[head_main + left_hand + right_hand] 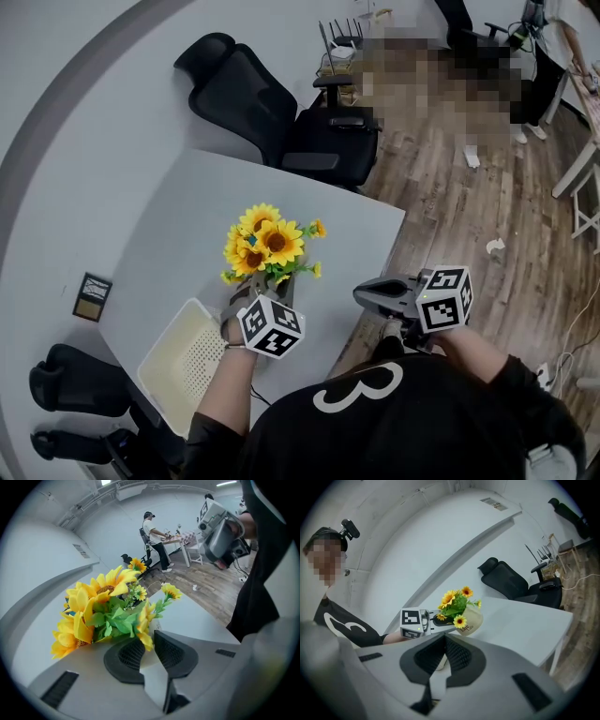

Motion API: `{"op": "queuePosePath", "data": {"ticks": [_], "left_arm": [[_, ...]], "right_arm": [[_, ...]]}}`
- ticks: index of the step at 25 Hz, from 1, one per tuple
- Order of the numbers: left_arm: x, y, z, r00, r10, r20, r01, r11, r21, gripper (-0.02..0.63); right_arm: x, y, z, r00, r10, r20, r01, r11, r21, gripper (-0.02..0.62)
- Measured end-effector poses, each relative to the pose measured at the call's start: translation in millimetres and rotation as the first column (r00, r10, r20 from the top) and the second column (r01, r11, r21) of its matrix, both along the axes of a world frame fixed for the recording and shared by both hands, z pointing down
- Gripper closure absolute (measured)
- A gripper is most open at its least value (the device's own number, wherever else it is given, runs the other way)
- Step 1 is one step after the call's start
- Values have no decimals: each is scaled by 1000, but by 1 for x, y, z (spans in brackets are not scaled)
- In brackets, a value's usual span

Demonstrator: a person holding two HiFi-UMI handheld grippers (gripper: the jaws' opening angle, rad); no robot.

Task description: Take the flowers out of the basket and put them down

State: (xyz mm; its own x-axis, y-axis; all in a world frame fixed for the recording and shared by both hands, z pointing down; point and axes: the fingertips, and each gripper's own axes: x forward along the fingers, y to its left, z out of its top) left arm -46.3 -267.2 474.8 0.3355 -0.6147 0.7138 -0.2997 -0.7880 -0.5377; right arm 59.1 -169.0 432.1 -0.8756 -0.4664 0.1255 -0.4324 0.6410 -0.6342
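Note:
A bunch of yellow sunflowers stands in a cream pot, held over the middle of the pale grey table. My left gripper is shut on the pot's rim. In the left gripper view the blooms rise just past the jaws, with the cream rim between the pads. A white perforated basket sits on the table's near left corner, beside my left forearm. My right gripper hangs off the table's right edge, shut and holding nothing. Its own view looks across at the flowers and at the left gripper.
A black office chair stands behind the table's far corner, and another black chair at the lower left. A small framed square lies on the floor left of the table. Wooden floor runs to the right. A person stands far off.

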Motion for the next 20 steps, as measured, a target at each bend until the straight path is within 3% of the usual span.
{"op": "queuePosePath", "data": {"ticks": [11,20], "left_arm": [[26,-17,56,999,15,48,-11,995,-94,534],[25,-27,98,996,-16,89,31,986,-165,534]], "right_arm": [[34,-27,16,1000,21,-8,-21,999,-39,588],[48,-39,28,1000,13,-15,-14,997,-72,586]]}}
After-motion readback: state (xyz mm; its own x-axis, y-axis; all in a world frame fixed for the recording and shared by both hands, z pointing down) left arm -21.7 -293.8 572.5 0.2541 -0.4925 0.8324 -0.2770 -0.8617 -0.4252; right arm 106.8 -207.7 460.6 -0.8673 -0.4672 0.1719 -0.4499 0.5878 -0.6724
